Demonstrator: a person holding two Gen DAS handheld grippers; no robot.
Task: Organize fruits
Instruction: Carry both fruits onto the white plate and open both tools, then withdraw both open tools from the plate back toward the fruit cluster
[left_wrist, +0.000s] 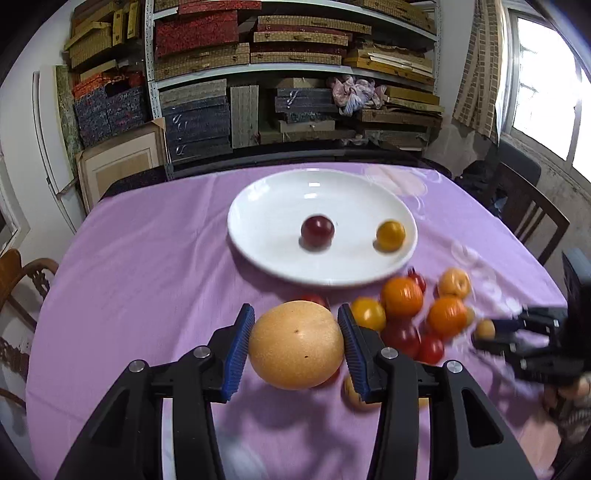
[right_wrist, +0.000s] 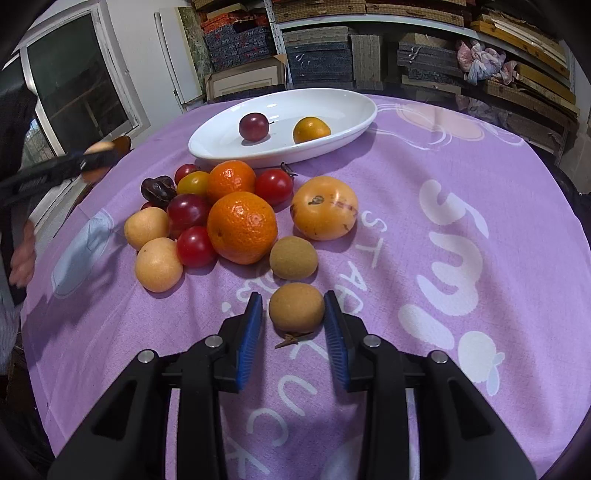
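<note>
1. Left tool (left_wrist: 295, 321) nearest the lens: blue pads closed on both sides of the big tan fruit (left_wrist: 297, 345), which hangs clear above the surface (left_wrist: 147, 277), short of the plate (left_wrist: 251, 254).
2. Right tool (right_wrist: 293, 300): closed around the small brown fruit (right_wrist: 296, 308), which rests on the purple cloth.
3. Risk: the big fruit is round and smooth and is held only at its widest part. I judge a jolt could roll it out onto the pile (right_wrist: 242, 227) and scatter the tomatoes (right_wrist: 195, 246).
4. Risk: set down hard, it could knock the two fruits already on the plate over the low rim.
5. Risk: the two tools work close together, so a clash is possible.
6. Unclear: contact at the right tool's left pad is hard to confirm. The left view is motion-blurred. Fruit beneath the big fruit is mostly hidden.
</note>
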